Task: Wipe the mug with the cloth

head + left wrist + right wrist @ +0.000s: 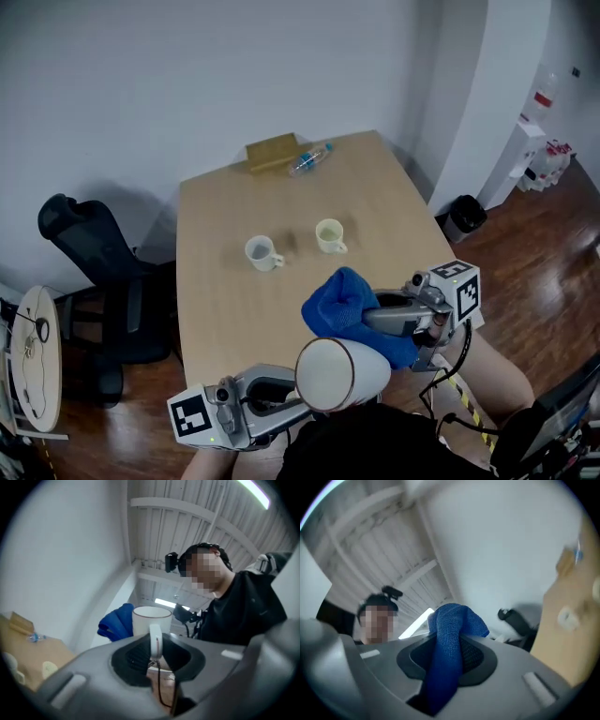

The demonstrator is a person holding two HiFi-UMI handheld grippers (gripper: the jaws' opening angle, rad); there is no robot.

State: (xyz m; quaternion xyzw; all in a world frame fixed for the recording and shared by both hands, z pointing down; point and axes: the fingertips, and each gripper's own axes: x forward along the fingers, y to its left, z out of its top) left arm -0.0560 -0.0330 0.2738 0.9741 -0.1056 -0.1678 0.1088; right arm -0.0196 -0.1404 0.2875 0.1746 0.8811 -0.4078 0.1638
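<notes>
A white mug with a dark rim is held up in the air near the table's front edge, its mouth turned away from me. My left gripper is shut on its handle, which stands thin between the jaws in the left gripper view, with the mug body beyond it. The blue cloth is bunched just above the mug and seems to touch it. My right gripper is shut on the cloth. In the right gripper view the cloth hangs out from between the jaws.
On the wooden table stand a white mug and a pale yellow mug. At its far edge lie a plastic bottle and a brown box. A black office chair stands left, a dark bin right.
</notes>
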